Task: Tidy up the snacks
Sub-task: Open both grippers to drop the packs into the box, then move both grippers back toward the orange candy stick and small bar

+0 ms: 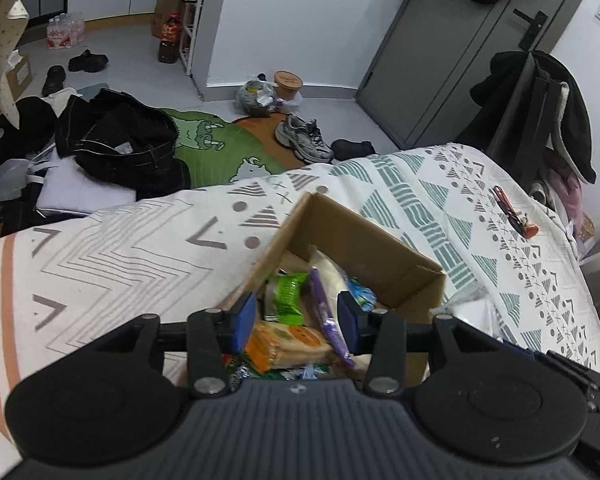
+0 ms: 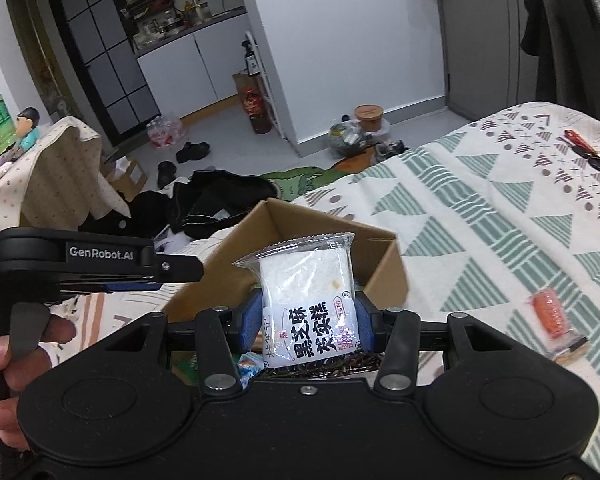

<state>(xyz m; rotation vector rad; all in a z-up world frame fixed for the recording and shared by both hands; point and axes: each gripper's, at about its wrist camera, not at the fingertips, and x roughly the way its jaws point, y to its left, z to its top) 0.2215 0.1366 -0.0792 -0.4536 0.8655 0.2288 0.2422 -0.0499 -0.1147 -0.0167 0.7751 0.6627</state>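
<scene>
A cardboard box sits open on the patterned bed cover. Inside lie several snack packs, among them a green pack, an orange pack and a purple-edged white pack. My left gripper hangs just over them, open, with nothing pinched between its blue pads. My right gripper is shut on a white cake packet with black lettering, held upright in front of the box. The left gripper shows side-on at the left of the right wrist view, held by a hand.
An orange snack pack lies on the bed cover right of the box. Red scissors rest near the bed's far edge. On the floor beyond are dark clothes, sneakers and a green rug.
</scene>
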